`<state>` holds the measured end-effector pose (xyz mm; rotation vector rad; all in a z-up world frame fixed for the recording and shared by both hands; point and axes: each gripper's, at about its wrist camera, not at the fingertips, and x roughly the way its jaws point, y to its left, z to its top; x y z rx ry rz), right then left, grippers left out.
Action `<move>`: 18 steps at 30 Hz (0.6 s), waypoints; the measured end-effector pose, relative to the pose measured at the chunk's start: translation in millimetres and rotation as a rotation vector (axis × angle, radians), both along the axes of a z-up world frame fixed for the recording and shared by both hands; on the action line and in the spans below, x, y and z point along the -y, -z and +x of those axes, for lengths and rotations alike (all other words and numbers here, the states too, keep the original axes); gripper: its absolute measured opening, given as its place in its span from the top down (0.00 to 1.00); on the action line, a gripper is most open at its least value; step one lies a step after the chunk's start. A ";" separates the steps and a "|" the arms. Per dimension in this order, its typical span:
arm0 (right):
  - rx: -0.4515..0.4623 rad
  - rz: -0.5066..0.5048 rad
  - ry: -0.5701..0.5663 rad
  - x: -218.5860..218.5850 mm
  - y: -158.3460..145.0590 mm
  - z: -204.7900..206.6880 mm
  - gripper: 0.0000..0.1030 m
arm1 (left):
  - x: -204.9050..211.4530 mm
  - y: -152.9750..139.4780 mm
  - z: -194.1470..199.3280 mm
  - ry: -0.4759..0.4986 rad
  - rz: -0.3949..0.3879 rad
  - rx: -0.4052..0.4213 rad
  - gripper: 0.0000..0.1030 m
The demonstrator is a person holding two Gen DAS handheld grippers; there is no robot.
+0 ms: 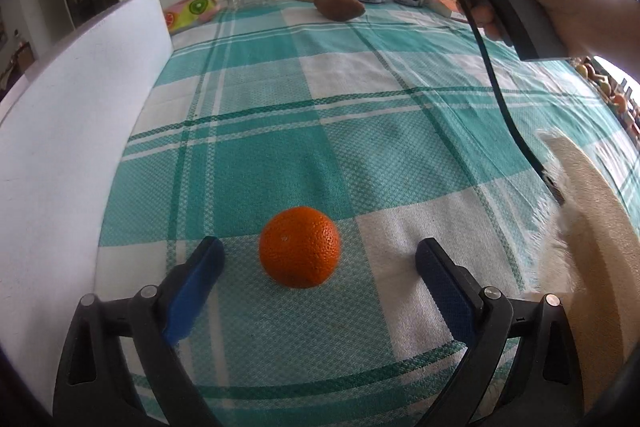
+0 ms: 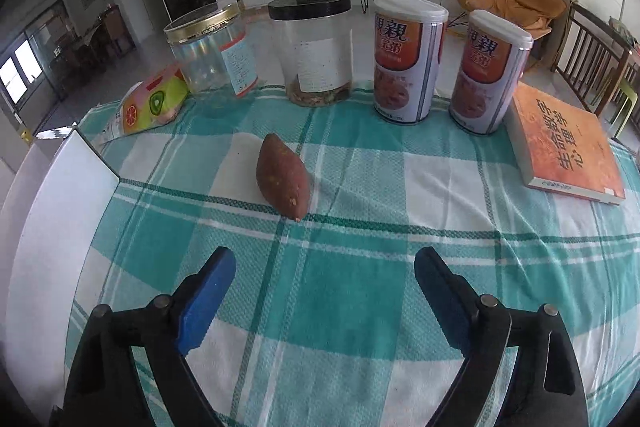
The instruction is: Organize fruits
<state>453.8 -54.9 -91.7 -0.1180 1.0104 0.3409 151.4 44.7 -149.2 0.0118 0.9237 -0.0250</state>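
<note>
Blue-padded fingers of the left gripper (image 1: 320, 259) are held wide apart on either side of the orange (image 1: 300, 253), which rests on the checked tablecloth (image 1: 360, 131) untouched, evidently lined up for a grasp. Beyond the orange, the right gripper (image 2: 325, 267) is likewise spread with nothing between its pads, aimed down at the cloth. Farther beyond the orange lies a sweet potato (image 2: 283, 179), probably the right gripper's target.

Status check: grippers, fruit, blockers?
Left gripper open, straddling orange. Right gripper open, empty, short of sweet potato. Nothing in the way.
</note>
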 end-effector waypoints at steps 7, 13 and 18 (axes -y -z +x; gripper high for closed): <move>-0.124 0.049 0.044 -27.9 32.4 48.1 0.60 | -1.4 0.3 0.2 -0.001 0.000 0.000 0.04; -0.095 0.060 0.032 3.7 20.0 -11.8 0.60 | -1.3 0.4 0.2 -0.001 0.000 0.000 0.04; -0.166 0.096 0.061 57.4 9.2 -101.8 0.60 | -1.3 0.4 0.3 -0.001 0.000 0.000 0.04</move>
